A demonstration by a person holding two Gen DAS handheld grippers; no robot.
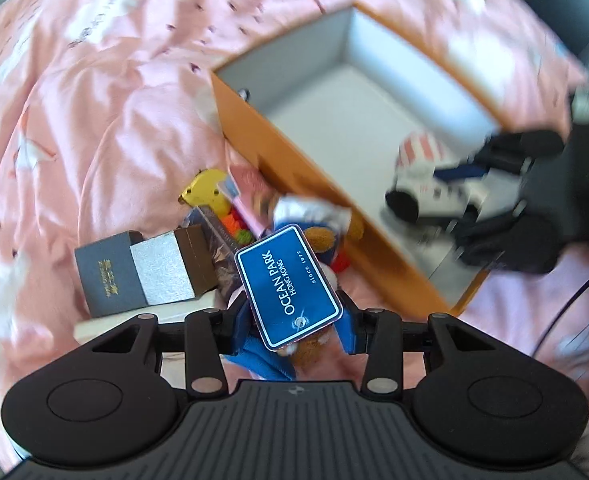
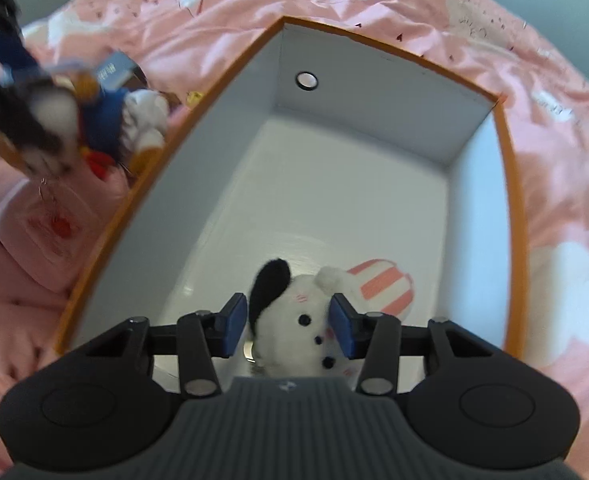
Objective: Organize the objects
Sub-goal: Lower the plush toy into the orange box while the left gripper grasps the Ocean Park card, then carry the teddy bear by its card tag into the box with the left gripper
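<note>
**Two plush toys in the grippers, one already over the box**

I had the left gripper point(image 1: 294, 320) pointing steeply down over the pink bedspread point(image 1: 94, 100). Between its blue pads sat a plush toy point(image 1: 314, 240) in blue clothing with brown and white fur, and its blue card tag point(image 1: 288, 286), printed "OCEAN PARK HONG KONG", lay across the front of the jaws. The pads hugged the toy on both sides, so I read that gripper as clamped on it, lifted clear of the bedding. Below it lay a small heap: a dark grey and silver gift box point(image 1: 142, 270), a yellow item point(image 1: 206, 192) and some bright orange bits I could not identify through the blur.

The orange box point(image 2: 512, 200) with white inner walls stood open on the bedspread, just beside that heap. My right gripper point(image 2: 290, 326) hung inside its opening, pads pressed against the head of a white plush dog point(image 2: 298, 320) with one black ear. A pink-and-white striped part point(image 2: 378, 288) of the dog showed behind its head, low over the box floor. Whether the dog touched the floor, I could not tell.

From the right wrist view, the left gripper's toy appeared blurred beyond the box's left wall.
</note>
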